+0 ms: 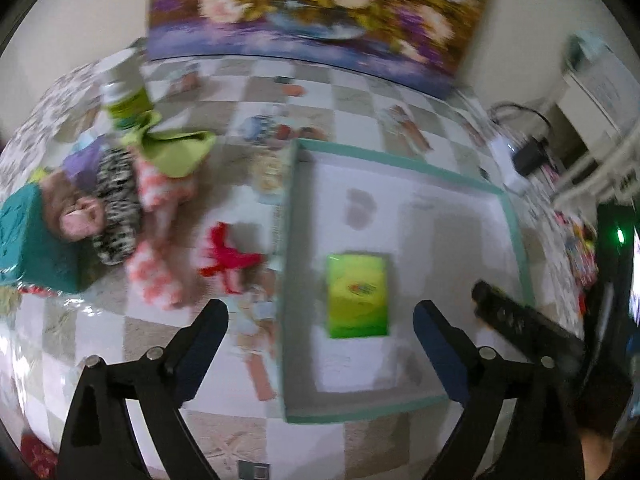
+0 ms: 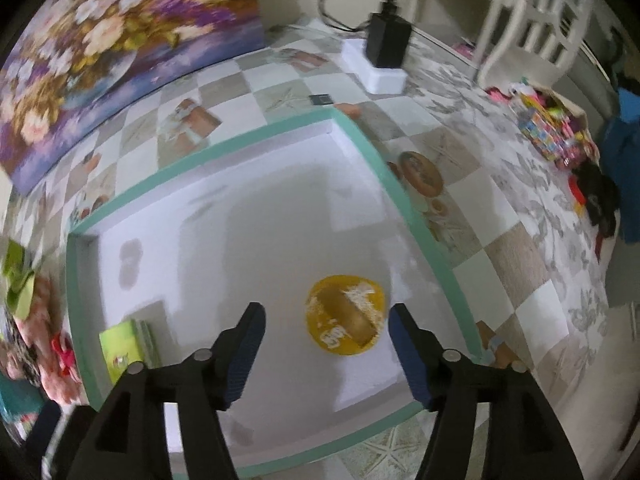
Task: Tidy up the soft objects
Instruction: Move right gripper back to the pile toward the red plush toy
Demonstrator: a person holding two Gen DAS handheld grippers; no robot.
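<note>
Several soft objects lie heaped together on the checked tablecloth (image 1: 224, 432), all to the left of the shallow white box (image 1: 516, 240) with the mint-green rim. Nearest the box is a small red piece (image 1: 230, 258), just beside its left wall. Next out is a long pink-and-white fluffy toy (image 1: 156, 240), then a black-and-white striped roll (image 1: 116, 208) touching it, and a brown and pink plush (image 1: 72, 212) pressed against the striped roll. A lime-green cloth (image 1: 176, 150) drapes over the far end of the heap, with a purple piece (image 1: 84, 162) beside it. A teal block (image 1: 28, 240) sits at the outer left edge of the pile, farthest from the box.

Inside the box, a green packet (image 1: 358, 296) lies flat on the floor near its left wall, and a round yellow item (image 2: 346, 314) lies near its right wall; the two are well apart.

The left gripper (image 1: 320, 320) hangs above the box's left wall, jaws spread wide and holding nothing. The right gripper (image 2: 326, 328) hangs over the box floor just short of the yellow item, jaws likewise apart and empty.

Beyond the box, a flower painting (image 1: 320, 8) leans against the wall. A white power strip (image 2: 376, 66) with a black adapter (image 2: 388, 42) plugged in lies past the box's far right corner. A green-labelled bottle (image 1: 124, 100) stands behind the heap.
</note>
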